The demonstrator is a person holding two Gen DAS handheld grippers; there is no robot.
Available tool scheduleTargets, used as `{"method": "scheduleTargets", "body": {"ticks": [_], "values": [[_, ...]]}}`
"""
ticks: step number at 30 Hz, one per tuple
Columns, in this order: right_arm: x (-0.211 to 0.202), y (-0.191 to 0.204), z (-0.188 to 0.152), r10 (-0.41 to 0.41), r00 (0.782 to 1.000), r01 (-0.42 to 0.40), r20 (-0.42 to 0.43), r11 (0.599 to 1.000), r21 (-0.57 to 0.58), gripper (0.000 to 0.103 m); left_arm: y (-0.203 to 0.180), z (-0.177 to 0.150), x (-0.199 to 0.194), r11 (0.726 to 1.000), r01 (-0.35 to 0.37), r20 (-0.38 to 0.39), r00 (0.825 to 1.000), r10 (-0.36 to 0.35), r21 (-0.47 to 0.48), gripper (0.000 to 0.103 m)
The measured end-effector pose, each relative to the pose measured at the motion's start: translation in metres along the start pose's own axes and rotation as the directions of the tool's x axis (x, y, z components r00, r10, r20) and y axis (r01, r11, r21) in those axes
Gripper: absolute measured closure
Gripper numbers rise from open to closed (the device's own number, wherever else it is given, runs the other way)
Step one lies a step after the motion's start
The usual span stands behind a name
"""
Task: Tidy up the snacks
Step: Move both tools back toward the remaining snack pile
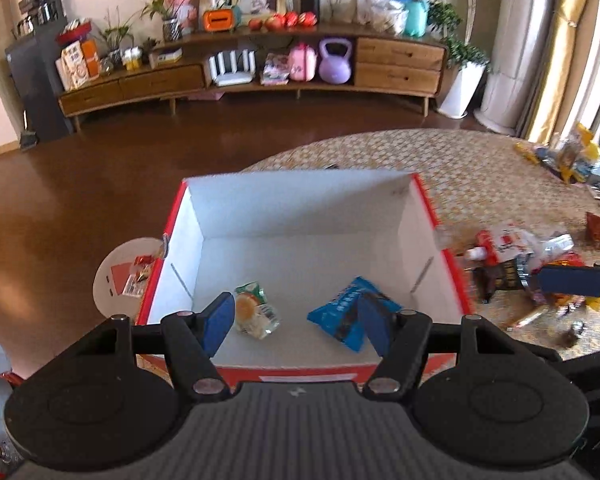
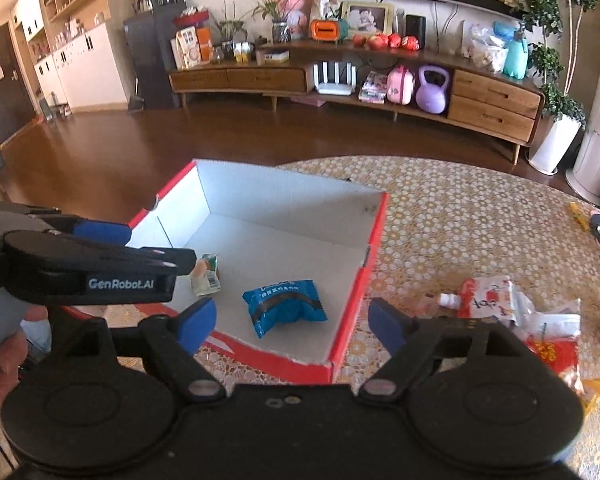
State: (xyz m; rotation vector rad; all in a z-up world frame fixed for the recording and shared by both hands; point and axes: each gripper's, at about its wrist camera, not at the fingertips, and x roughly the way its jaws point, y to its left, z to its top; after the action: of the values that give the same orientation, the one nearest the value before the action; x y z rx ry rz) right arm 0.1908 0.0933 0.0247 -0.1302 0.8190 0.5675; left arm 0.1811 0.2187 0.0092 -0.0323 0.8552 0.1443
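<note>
The box [image 2: 364, 240], red outside and white inside, sits open in the middle of both views on a patterned surface [image 2: 460, 216]. Two snacks lie on its floor: a blue packet [image 2: 284, 306] near the centre of the right wrist view, and a small clear-wrapped snack with a green label [image 2: 206, 276] just left of it, the two apart. The rest of the snacks [image 2: 512, 312] lie in a loose heap on the surface outside the box, at the lower right of that view, among them a red and white pouch [image 2: 484, 294] with a white cap.

The right gripper [image 2: 292, 326] hangs over the near right corner of the box, its jaws wide apart with nothing between them. The left gripper [image 1: 296, 322] hangs over the near edge of the box, jaws also apart and empty.

By my reading, two drops are done and the step in hand is going back for more. The next move calls for swinging an empty gripper out to the heap at the right and singling out one packet, likely the pouch on top.
</note>
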Motion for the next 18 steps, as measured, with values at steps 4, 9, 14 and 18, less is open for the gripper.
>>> {"method": "scheduleTargets", "body": {"ticks": [4, 9, 14, 18], "values": [[-0.026, -0.013, -0.008, 0.015, 0.999, -0.016, 0.039, 1.000, 0.022, 0.014, -0.019, -0.004, -0.022, 1.000, 0.022, 0.041, 0.999, -0.023, 0.023, 0.035], [-0.059, -0.033, -0.023, 0.022, 0.996, -0.026, 0.090, 0.999, 0.047, 0.009, -0.045, -0.011, -0.045, 0.997, 0.059, 0.087, 0.994, -0.062, 0.041, 0.028], [-0.093, -0.058, -0.043, 0.012, 0.990, -0.024, 0.144, 0.996, 0.084, 0.002, -0.079, -0.018, -0.061, 0.993, 0.104, 0.122, 0.986, -0.111, 0.060, 0.028], [-0.112, -0.084, -0.060, -0.011, 0.986, -0.007, 0.169, 0.994, 0.107, 0.000, -0.109, -0.024, -0.066, 0.987, 0.143, 0.137, 0.979, -0.152, 0.077, 0.022]]}}
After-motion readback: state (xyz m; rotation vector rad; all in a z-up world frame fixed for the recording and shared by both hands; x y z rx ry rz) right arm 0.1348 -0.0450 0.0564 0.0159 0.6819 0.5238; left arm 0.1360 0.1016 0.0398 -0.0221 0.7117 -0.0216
